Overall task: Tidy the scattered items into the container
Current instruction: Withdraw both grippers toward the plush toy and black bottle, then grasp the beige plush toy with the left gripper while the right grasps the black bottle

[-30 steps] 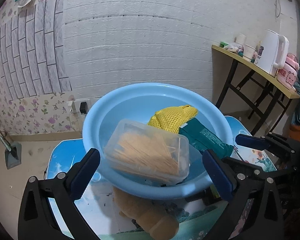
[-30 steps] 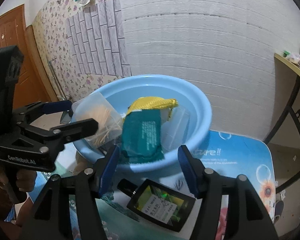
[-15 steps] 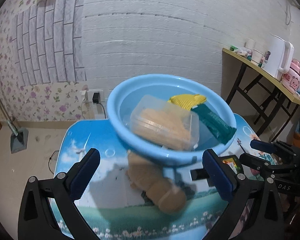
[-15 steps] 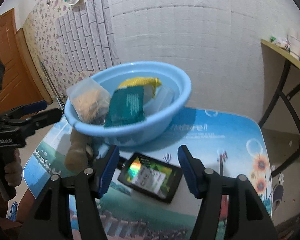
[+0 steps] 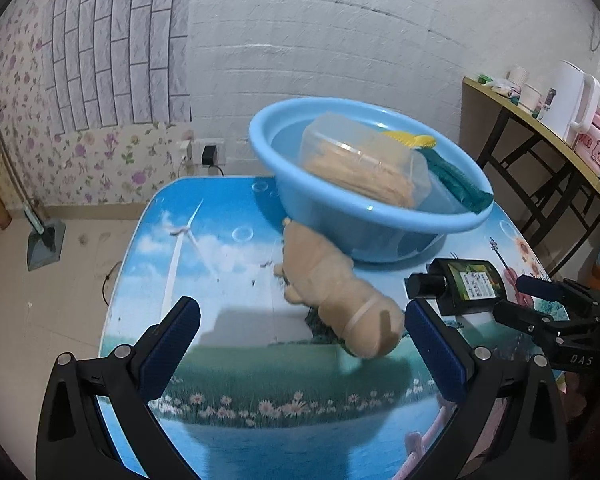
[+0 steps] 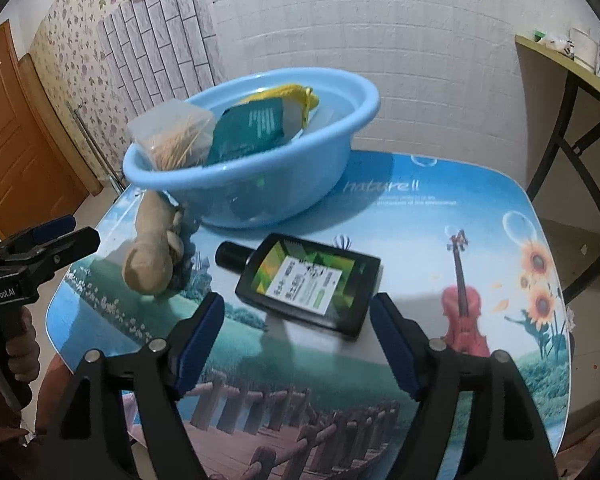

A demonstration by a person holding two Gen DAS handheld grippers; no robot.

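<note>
Printed tabletop [image 6: 440,216] is showing the basin [image 6: 340,136] upper centre already filling, while plush toy [image 5: 336,292] and black bottle [image 6: 308,280] are waiting, both grippers [image 5: 300,344] [image 6: 298,336] gaping empty.

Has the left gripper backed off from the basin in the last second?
Yes. The left gripper has pulled back; the blue basin now sits farther off.

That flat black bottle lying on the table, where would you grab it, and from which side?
Across its two long narrow edges, mid-body, coming down from above. The black bottle lies flat, label up, cap toward the blue basin, so its broad faces can't be pinched. The open right gripper already sits just in front of its base, with room on both edges. The plush toy lies apart.
</note>
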